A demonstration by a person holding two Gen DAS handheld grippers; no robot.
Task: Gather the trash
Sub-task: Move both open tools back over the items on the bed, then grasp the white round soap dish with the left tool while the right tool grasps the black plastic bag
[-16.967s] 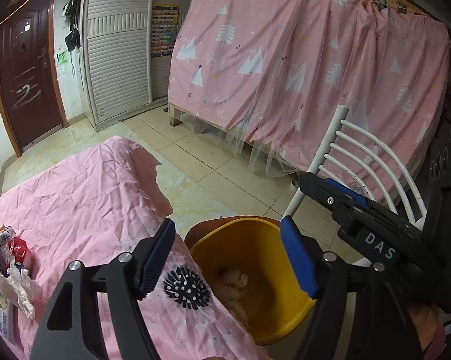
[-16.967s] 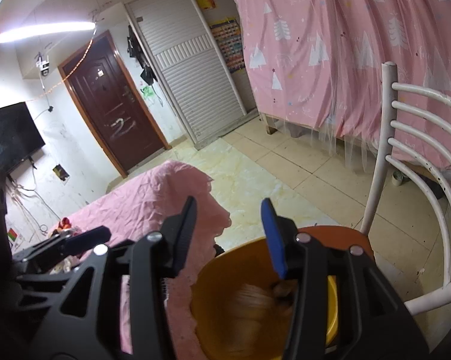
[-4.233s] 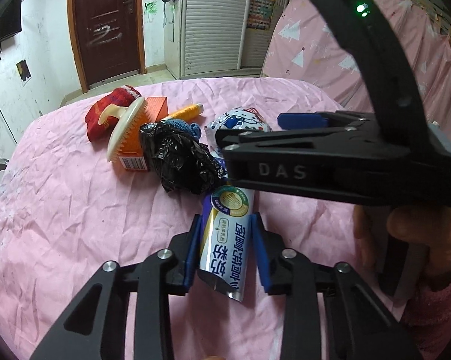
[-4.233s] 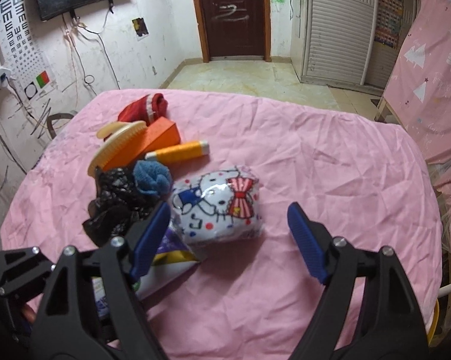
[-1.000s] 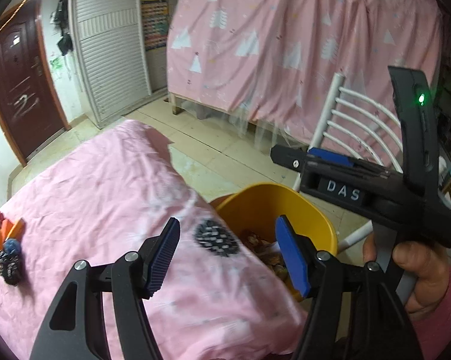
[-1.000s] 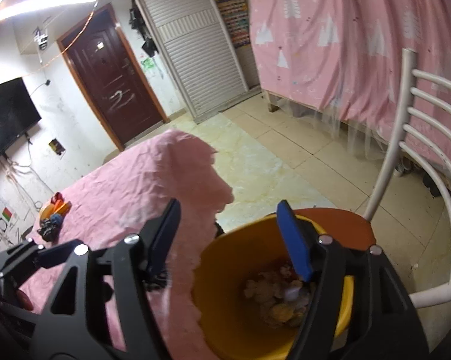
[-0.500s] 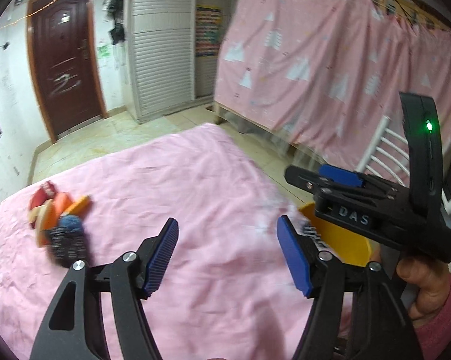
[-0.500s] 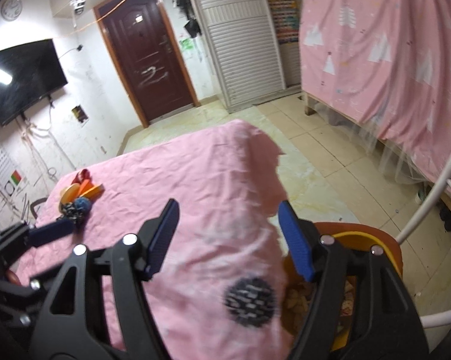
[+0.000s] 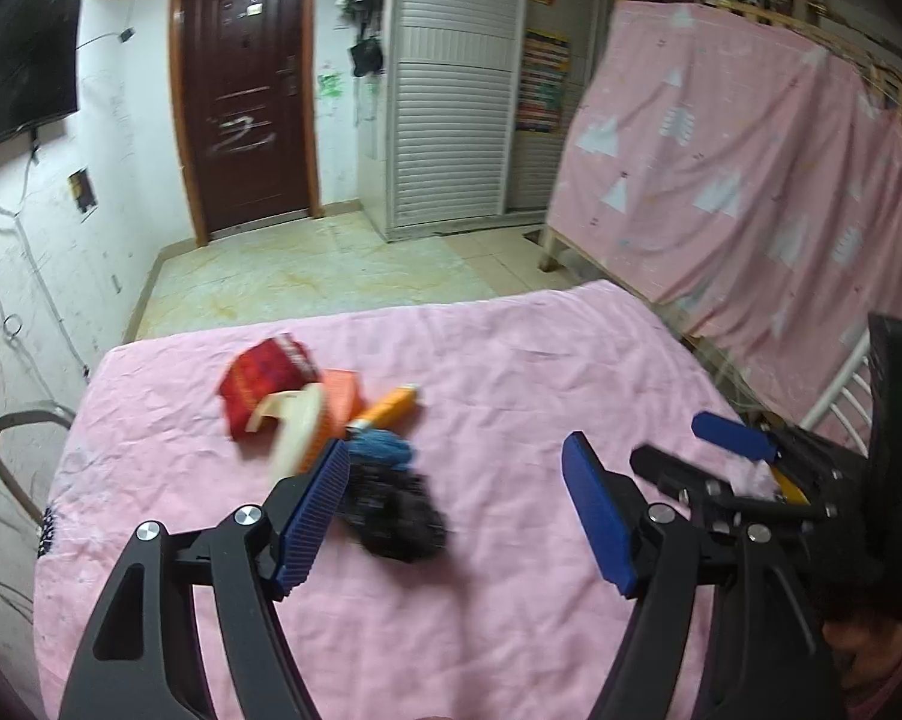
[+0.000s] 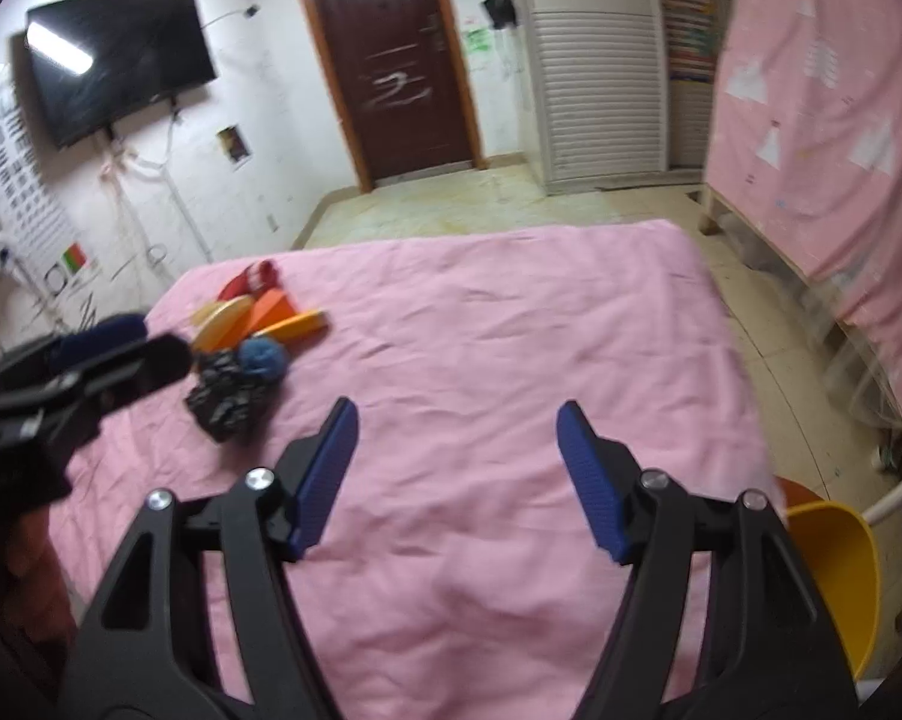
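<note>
A pile of items lies on the pink-clothed table (image 9: pixel 511 630): a crumpled black bag (image 9: pixel 393 513), a blue tuft (image 9: pixel 384 450), an orange tube (image 9: pixel 387 408), an orange box (image 9: pixel 342 387), a cream brush (image 9: pixel 294 426) and a red packet (image 9: pixel 264 372). My left gripper (image 9: pixel 457 516) hovers just short of the black bag, its jaws opening with nothing between them. My right gripper (image 10: pixel 457 477) is open and empty over bare cloth, to the right of the black bag (image 10: pixel 225 399). The yellow bin (image 10: pixel 835 564) stands off the table's right edge.
A white chair (image 9: pixel 841 396) and a pink curtain (image 9: pixel 751 180) stand to the right of the table. A metal chair frame (image 9: pixel 6 450) sits at the table's left side. Each view also shows the other gripper: the right gripper (image 9: pixel 703 456), the left gripper (image 10: pixel 144 342).
Both grippers swung away from over the yellow bin, leftward across the table, and now face the pile of items. The left jaws stand a little wider.
</note>
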